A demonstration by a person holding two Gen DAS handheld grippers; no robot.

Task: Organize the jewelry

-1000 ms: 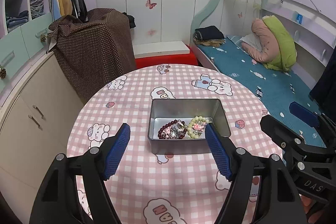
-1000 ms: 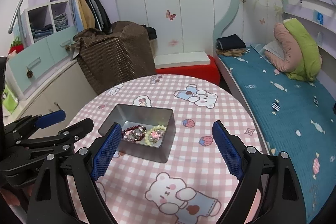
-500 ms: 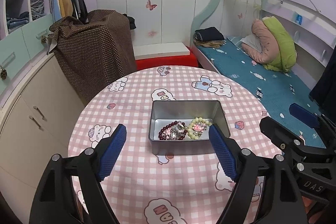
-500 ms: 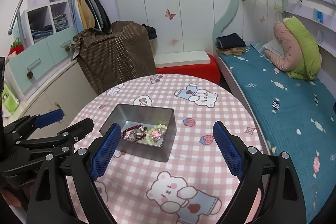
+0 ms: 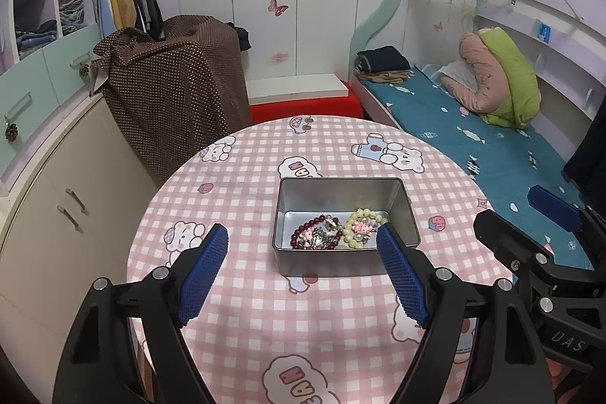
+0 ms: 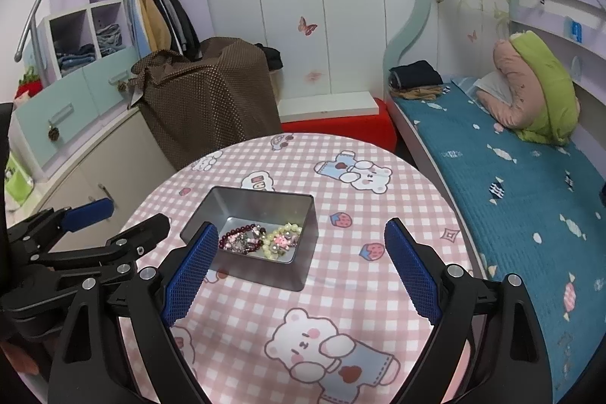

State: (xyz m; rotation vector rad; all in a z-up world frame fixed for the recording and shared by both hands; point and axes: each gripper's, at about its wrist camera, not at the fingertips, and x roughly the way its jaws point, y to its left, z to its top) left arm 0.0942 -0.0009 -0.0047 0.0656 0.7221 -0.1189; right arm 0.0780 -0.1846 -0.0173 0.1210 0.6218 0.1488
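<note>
while both tools, the left tool point(image 5: 303, 245) and the right tool point(image 6: 301, 239), stand spread and empty, the round pink checked counter point(image 5: 242, 184) carries a tin point(image 5: 342, 262) beside the bed point(image 5: 492, 142).

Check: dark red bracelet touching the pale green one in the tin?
Cannot tell. In both wrist views the dark red bracelet and pale green bracelet lie side by side; charms hide the boundary.
</note>
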